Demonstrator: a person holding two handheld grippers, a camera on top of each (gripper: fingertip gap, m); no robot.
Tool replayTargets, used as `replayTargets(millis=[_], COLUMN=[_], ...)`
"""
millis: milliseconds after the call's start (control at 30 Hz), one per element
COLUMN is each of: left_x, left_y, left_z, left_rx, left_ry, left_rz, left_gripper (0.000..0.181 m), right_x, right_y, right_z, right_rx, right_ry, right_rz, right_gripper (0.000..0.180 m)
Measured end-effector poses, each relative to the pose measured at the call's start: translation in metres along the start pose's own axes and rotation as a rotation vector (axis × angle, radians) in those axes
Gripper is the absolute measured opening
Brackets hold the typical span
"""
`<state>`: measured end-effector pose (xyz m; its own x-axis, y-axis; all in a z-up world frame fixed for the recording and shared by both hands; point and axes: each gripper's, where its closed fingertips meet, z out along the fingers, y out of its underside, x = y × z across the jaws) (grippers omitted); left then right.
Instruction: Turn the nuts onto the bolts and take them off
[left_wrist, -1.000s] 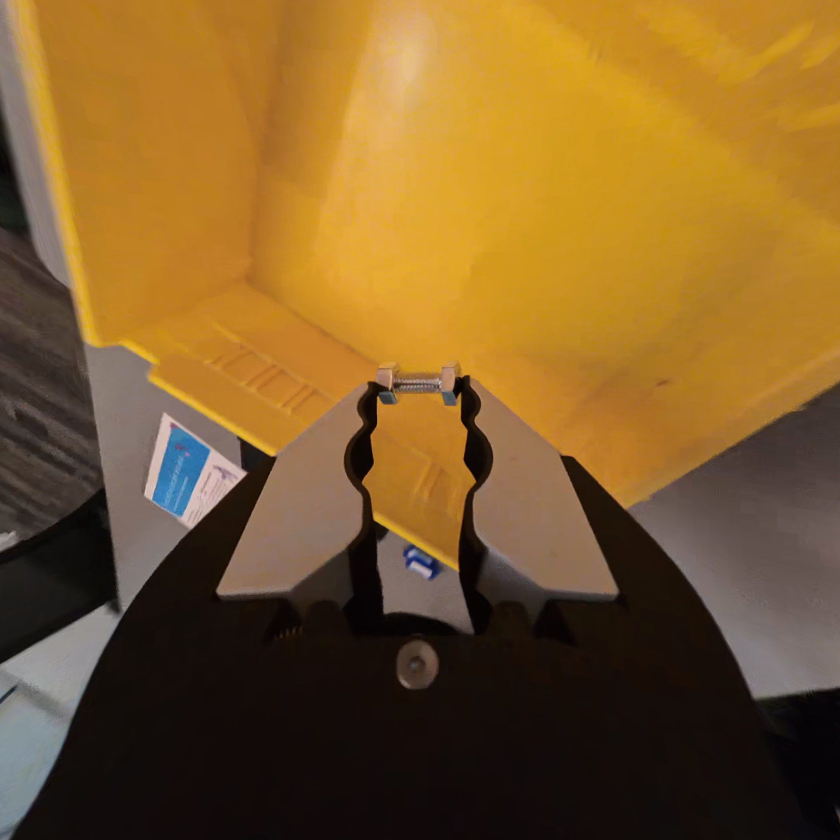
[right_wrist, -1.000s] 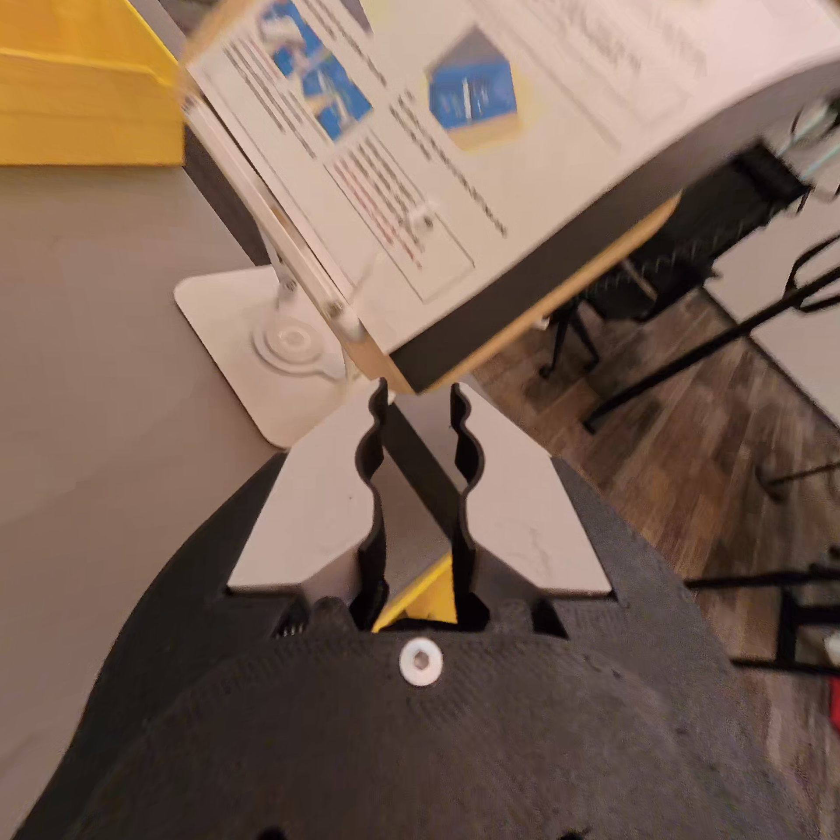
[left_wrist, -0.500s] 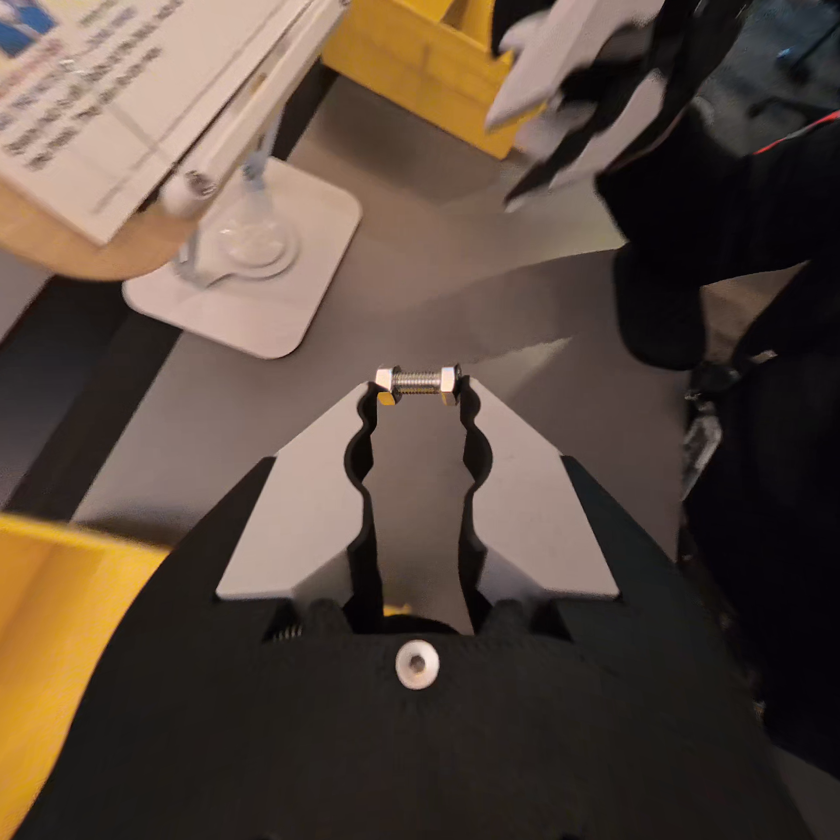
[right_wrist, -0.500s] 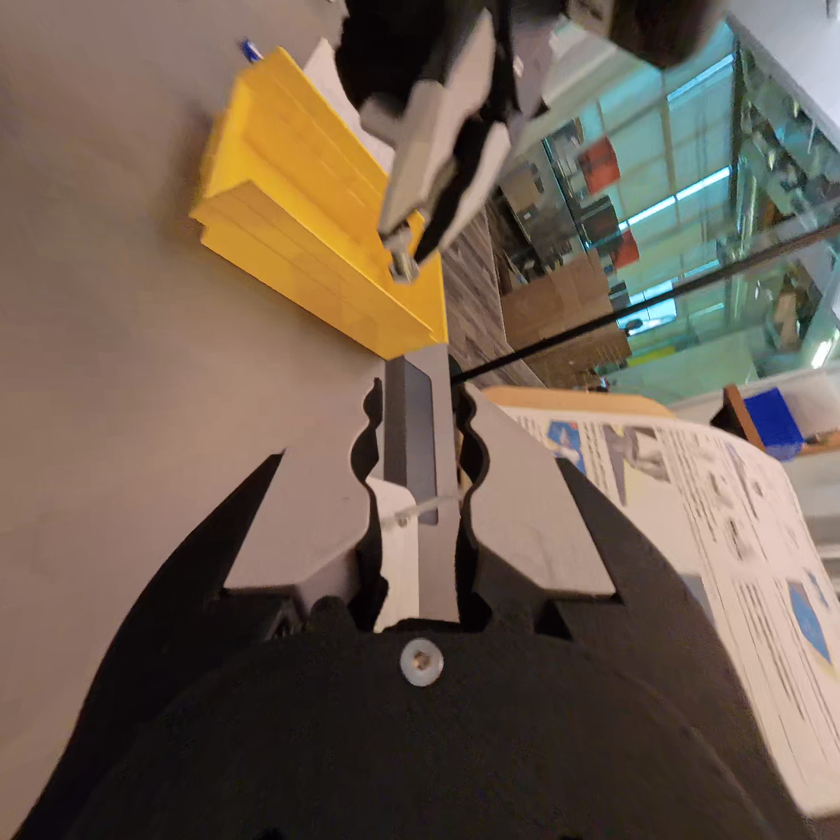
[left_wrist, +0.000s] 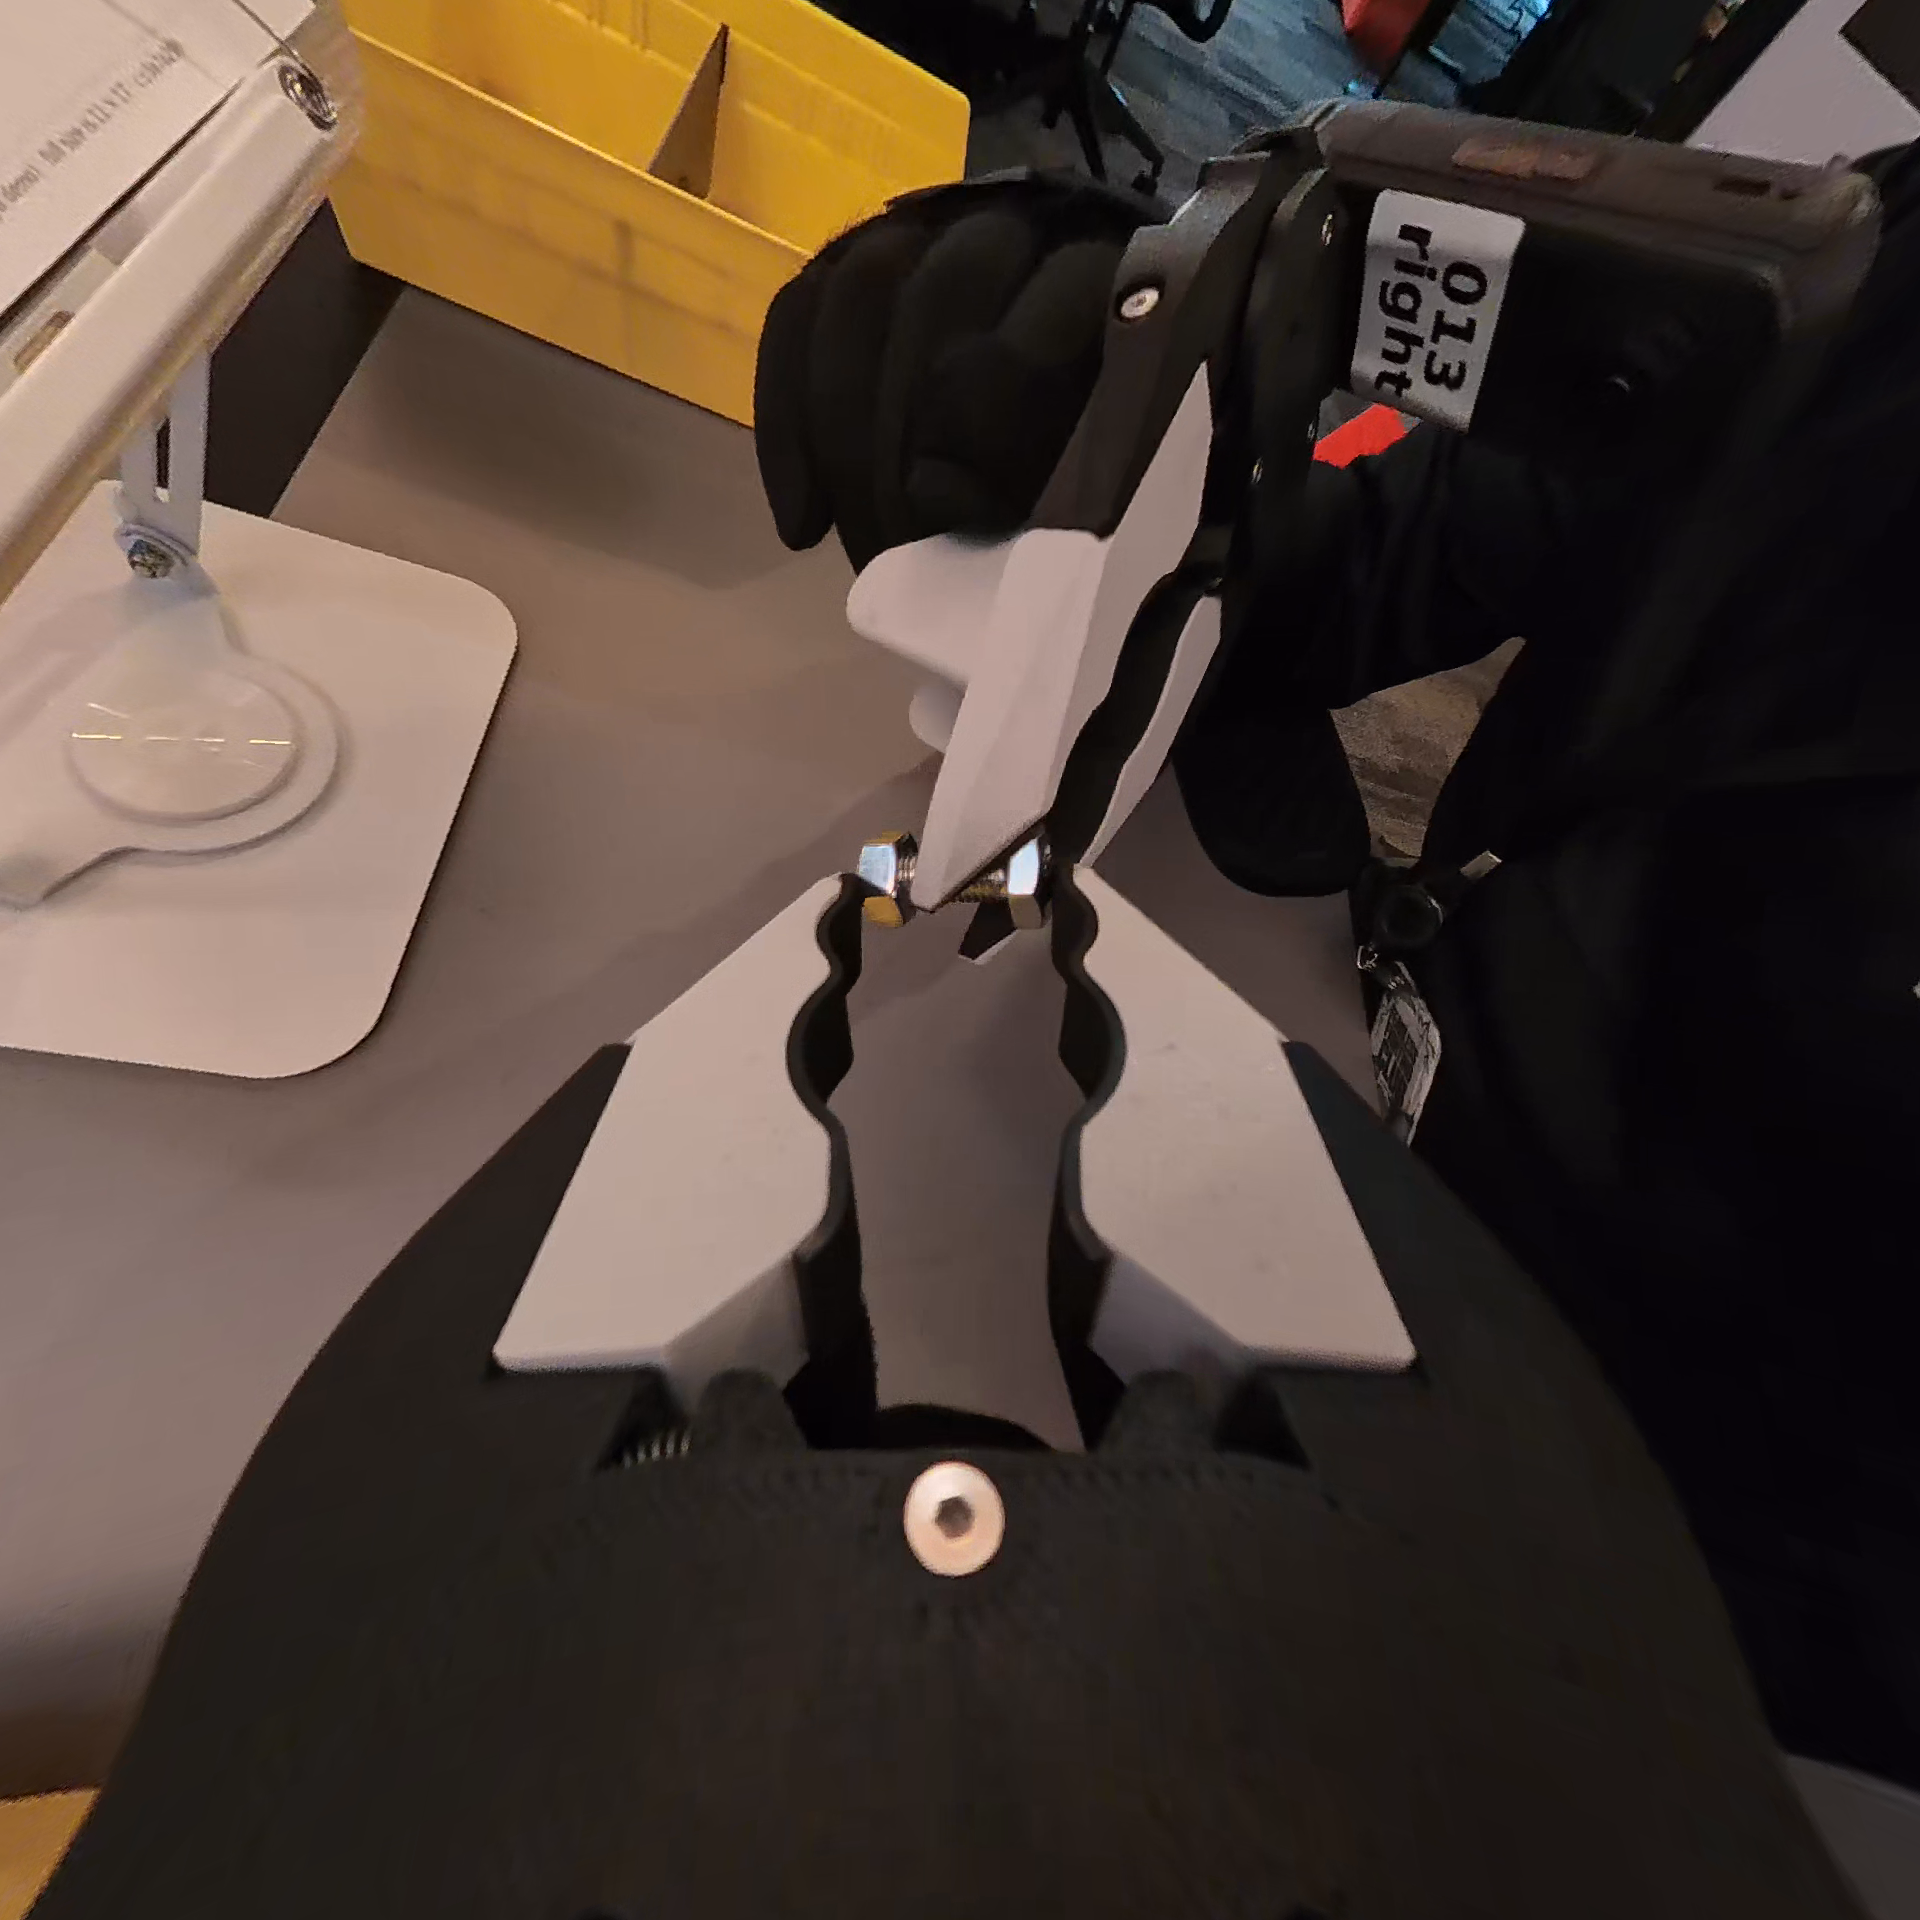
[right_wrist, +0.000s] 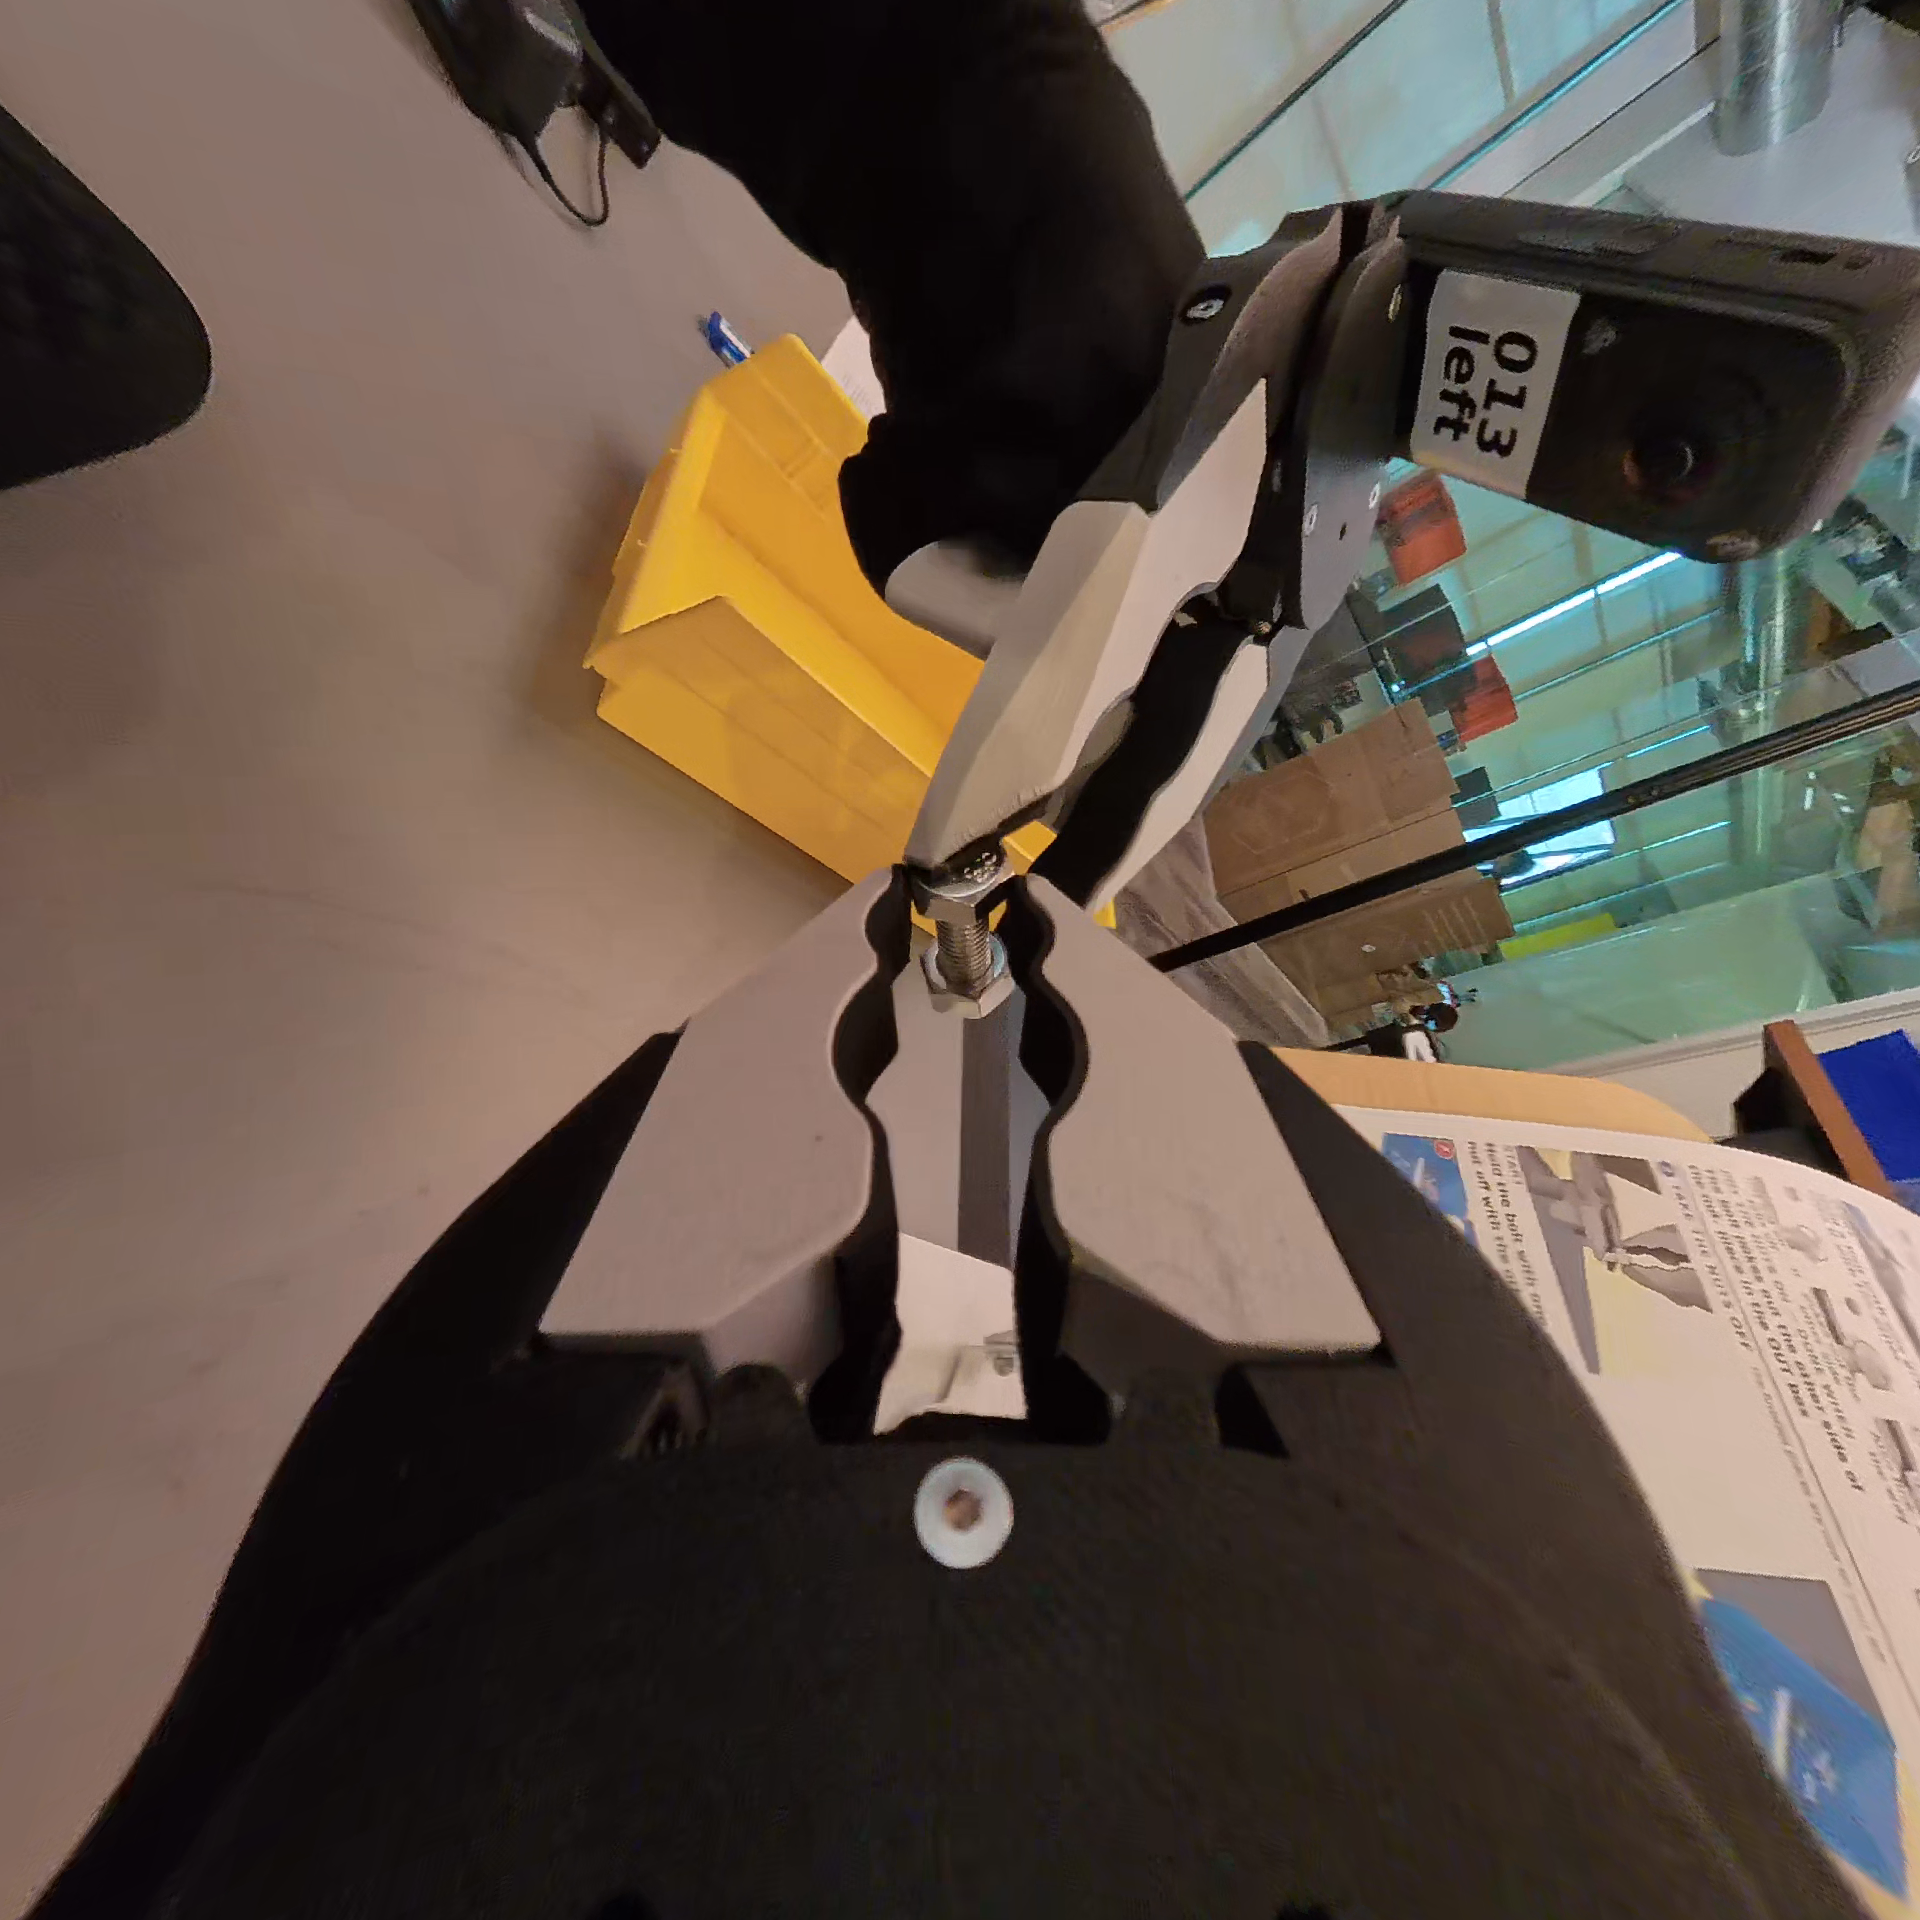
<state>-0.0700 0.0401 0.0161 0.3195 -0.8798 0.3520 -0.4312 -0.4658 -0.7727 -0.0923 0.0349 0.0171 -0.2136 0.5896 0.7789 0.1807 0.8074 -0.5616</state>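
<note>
My left gripper (left_wrist: 956, 894) is shut on a small steel bolt (left_wrist: 982, 888). It clamps the bolt lengthwise, with the head (left_wrist: 883, 888) at the left fingertip and the nut (left_wrist: 1023, 883) at the right one, held above the grey table (left_wrist: 623, 727). My right gripper (right_wrist: 961, 894) comes in from above. Its fingers (left_wrist: 997, 748) straddle the bolt shaft beside the nut. In the right wrist view the bolt (right_wrist: 961, 945) and nut (right_wrist: 961, 992) lie between its fingertips, with small gaps on both sides. The left gripper (right_wrist: 977, 847) shows there too.
A yellow bin (left_wrist: 644, 197) with a cardboard divider stands at the back of the table, and also shows in the right wrist view (right_wrist: 748, 665). A white stand base (left_wrist: 239, 831) carries an instruction sheet (right_wrist: 1662, 1299). Black-gloved hands (left_wrist: 935, 364) hold both grippers. Only a small space, under 4 cm, lies between the two pairs of fingers.
My left gripper swung away from the yellow bin and out over the table, still holding the bolt. My right gripper turned and came in until its fingertips sit around the bolt.
</note>
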Motion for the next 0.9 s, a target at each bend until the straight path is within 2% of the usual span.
replayTargets(millis=[267,400,633,900], left_x=[0.002,-0.003,-0.009,-0.025], left_y=[-0.004,-0.007,-0.013,-0.015], left_z=[0.001,-0.002,-0.005,-0.004], left_rx=[0.052,0.087,0.242,0.285], left_ry=[0.038,0.026,0.019,-0.256], left_rz=[-0.020,-0.043,-0.171,-0.122], left_gripper=[0.036,0.037,0.052,0.041], right_x=[0.003,0.009,0.025,0.026], right_y=[-0.001,0.004,0.015,0.033], right_z=[-0.002,-0.003,-0.004,0.006], right_rx=[0.027,-0.017,-0.171,-0.285], right_ry=[-0.008,0.041,0.178,0.199], right_rz=[0.051,0.010,-0.160,-0.164], right_gripper=[0.015,0.015,0.015,0.015])
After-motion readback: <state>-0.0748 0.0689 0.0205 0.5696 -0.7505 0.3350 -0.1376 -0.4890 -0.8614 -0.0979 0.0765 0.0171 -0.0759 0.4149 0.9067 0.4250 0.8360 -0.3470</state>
